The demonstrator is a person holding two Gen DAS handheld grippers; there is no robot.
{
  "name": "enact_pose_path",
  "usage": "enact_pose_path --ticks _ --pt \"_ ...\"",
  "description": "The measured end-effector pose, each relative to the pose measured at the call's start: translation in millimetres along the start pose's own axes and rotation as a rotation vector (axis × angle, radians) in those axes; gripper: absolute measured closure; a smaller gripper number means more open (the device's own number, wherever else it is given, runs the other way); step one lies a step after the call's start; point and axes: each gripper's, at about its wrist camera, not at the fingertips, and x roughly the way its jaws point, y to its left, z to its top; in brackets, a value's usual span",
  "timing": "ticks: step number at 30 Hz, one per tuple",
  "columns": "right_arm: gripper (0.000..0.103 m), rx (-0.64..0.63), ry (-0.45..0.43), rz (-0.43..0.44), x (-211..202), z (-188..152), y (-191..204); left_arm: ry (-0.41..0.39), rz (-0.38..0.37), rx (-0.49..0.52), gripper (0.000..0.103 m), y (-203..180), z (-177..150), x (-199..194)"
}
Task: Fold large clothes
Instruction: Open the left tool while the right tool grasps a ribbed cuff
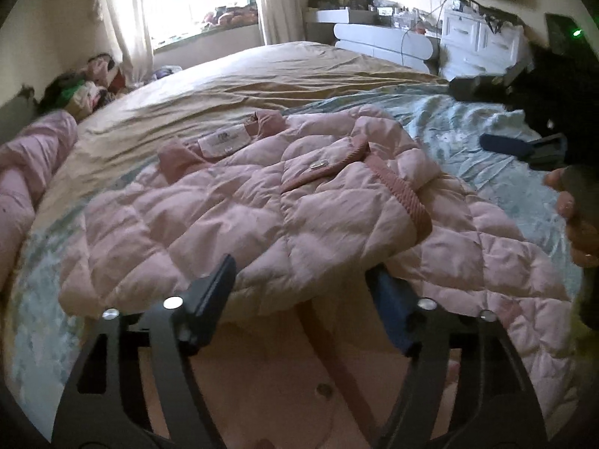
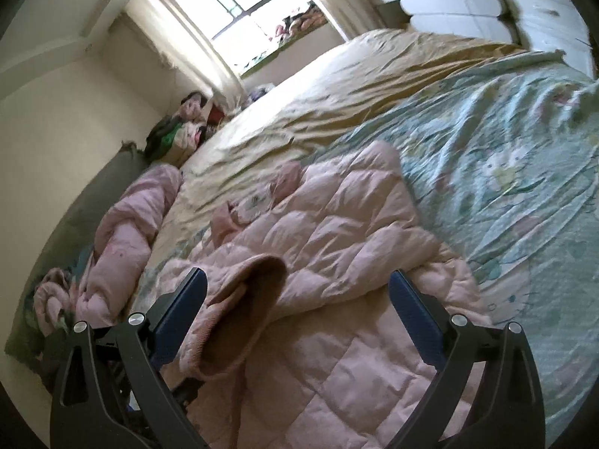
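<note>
Looking past my left tool [image 1: 299,280], jaws spread and released, I see the quilted pink puffer jacket [image 1: 284,202] lying just beyond on the bed [image 1: 262,71]; my right tool [image 2: 299,292] gapes around its ribbed cuff [image 2: 243,307].

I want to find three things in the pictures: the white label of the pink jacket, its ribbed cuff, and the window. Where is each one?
white label [image 1: 224,141]: left wrist view, middle of the label inside the collar.
ribbed cuff [image 2: 251,299]: right wrist view, on the cuff's ribbed band.
window [image 2: 239,3]: right wrist view, on the bright glass.
</note>
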Motion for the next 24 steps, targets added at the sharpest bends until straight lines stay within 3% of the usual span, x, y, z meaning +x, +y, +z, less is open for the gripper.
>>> enact_pose_path --ticks 3,9,18,21,23,24 --pt "0.006 -0.018 0.055 0.009 15.2 -3.7 10.9 -0.004 -0.010 -0.027 0.024 7.9 -3.9 -9.1" --pt "0.006 -0.002 0.158 0.056 51.2 -11.9 26.4 -0.042 0.047 -0.084 0.013 35.8 -6.5 -31.5" --pt "0.006 0.018 0.227 0.018 86.7 -19.4 32.6 -0.067 0.161 -0.202 0.009 101.6 -17.5 -53.0" --pt "0.020 0.027 0.243 0.003 94.1 -22.5 31.7 -0.068 0.229 -0.212 0.009 120.4 -20.8 -56.9" --pt "0.037 0.019 0.252 -0.008 99.4 -26.5 33.3 -0.065 0.249 -0.235 0.009 135.3 -25.0 -59.3" --pt "0.039 0.016 0.250 -0.022 101.9 -27.9 33.5 -0.064 0.255 -0.245 0.009 141.2 -27.3 -60.3"
